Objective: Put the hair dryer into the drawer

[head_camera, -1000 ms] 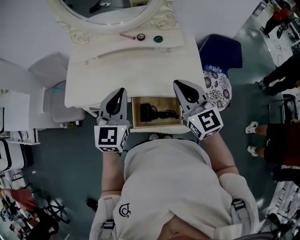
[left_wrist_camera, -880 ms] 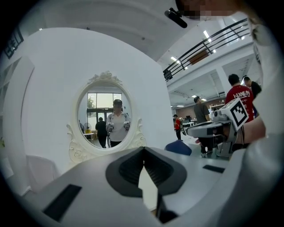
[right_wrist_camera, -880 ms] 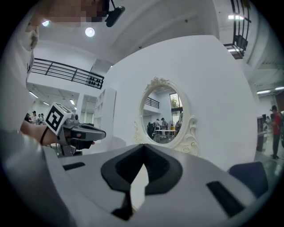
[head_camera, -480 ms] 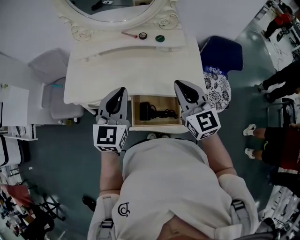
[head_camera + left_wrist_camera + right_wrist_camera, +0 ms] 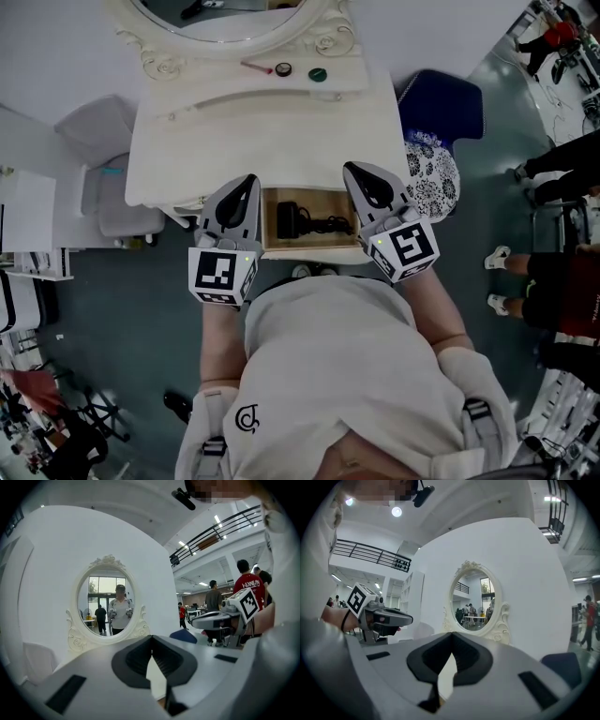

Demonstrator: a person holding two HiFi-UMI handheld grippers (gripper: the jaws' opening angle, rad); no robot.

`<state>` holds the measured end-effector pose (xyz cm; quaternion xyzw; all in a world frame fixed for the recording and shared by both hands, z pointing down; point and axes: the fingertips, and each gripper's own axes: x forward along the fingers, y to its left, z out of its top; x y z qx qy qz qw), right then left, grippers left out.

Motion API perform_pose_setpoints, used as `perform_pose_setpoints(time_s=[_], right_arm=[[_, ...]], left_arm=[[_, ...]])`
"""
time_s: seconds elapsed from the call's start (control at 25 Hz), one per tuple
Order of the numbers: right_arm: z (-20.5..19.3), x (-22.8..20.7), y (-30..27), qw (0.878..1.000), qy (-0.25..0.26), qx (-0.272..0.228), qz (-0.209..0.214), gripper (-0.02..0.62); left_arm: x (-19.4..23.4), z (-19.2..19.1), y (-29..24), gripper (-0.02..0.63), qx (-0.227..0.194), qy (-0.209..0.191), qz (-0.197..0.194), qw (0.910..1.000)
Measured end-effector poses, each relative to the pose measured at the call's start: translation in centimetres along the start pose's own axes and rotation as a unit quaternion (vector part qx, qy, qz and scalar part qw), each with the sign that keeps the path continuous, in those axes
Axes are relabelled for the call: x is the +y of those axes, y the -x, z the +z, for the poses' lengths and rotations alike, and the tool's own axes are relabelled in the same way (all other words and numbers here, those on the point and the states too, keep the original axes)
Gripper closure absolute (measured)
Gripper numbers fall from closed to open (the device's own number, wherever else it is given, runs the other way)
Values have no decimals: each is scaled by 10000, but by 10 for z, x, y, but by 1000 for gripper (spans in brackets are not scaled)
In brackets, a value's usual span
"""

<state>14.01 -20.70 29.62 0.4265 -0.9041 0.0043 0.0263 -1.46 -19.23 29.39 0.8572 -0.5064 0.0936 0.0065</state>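
Note:
The black hair dryer (image 5: 298, 221) lies with its cord inside the open wooden drawer (image 5: 309, 247) of the white dressing table (image 5: 253, 131). My left gripper (image 5: 249, 179) hovers at the drawer's left side, over the table's front edge, shut and empty. On the drawer's right side my right gripper (image 5: 349, 168) is shut too, with nothing in it. In the left gripper view the left gripper (image 5: 151, 638) points level toward the oval mirror (image 5: 111, 604), its jaws meeting. The right gripper view shows the right gripper (image 5: 452, 634) with jaws closed as well.
A small round case (image 5: 283, 69), a green lid (image 5: 319, 77) and a pink stick (image 5: 253, 67) lie on the shelf under the mirror (image 5: 230, 19). A patterned stool (image 5: 433, 173) and a blue chair (image 5: 441, 103) stand at the right, a grey seat (image 5: 117, 202) at the left. People (image 5: 562, 150) stand at the far right.

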Motion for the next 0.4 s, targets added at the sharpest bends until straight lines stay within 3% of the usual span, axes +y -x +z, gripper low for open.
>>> perform_pose_setpoints(time_s=[0.4], right_arm=[[-3, -3, 3, 9999, -105, -5, -17, 591]], left_arm=[[-8, 3, -5, 592, -11, -10, -95, 10000]])
